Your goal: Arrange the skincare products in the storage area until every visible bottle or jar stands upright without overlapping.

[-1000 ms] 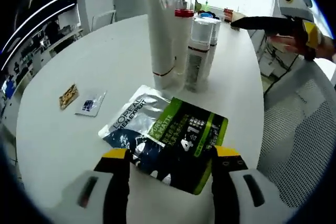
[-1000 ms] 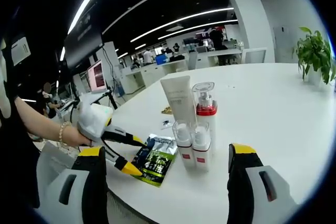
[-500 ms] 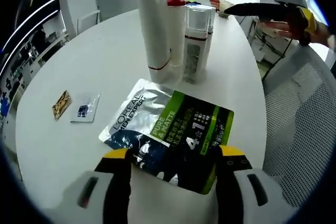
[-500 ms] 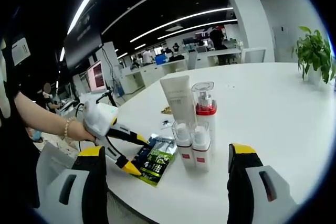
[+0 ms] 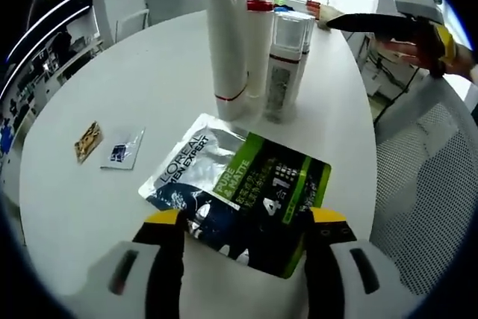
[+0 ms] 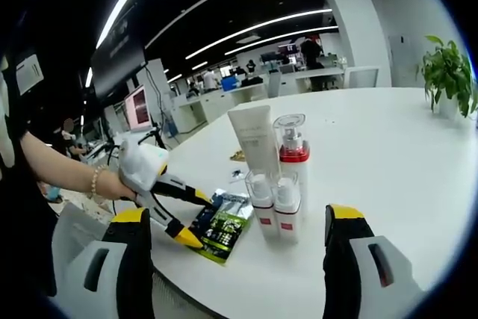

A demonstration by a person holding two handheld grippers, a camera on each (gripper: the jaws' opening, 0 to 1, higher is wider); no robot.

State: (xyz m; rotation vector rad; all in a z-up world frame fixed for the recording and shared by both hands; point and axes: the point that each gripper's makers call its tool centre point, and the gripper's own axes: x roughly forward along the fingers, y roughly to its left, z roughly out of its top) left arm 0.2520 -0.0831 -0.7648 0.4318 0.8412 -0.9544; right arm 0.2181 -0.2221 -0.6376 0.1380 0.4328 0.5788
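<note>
Spread wide and empty on both grippers: left gripper (image 5: 240, 223) straddling the near edge of the flat sachet (image 5: 239, 188), right gripper (image 6: 237, 220) hanging back over the white table (image 6: 388, 155). Mostly done, seemingly: tall tube (image 6: 252, 140), pump bottle (image 6: 291, 156) and two small bottles (image 6: 273, 203) clustered upright mid-table, long axes vertical, caps up. Left over: sachet lying flat, two tiny packets (image 5: 109, 147) beside.

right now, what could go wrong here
1. The flat packet lies at the table's near edge, between the open jaws of the left hand-held gripper; a clumsy pinch could push it off.
2. The tall tube, pump bottle and two small bottles stand tightly grouped, so bumping one may topple the others.
3. The right hand-held gripper sits close to that group.
</note>
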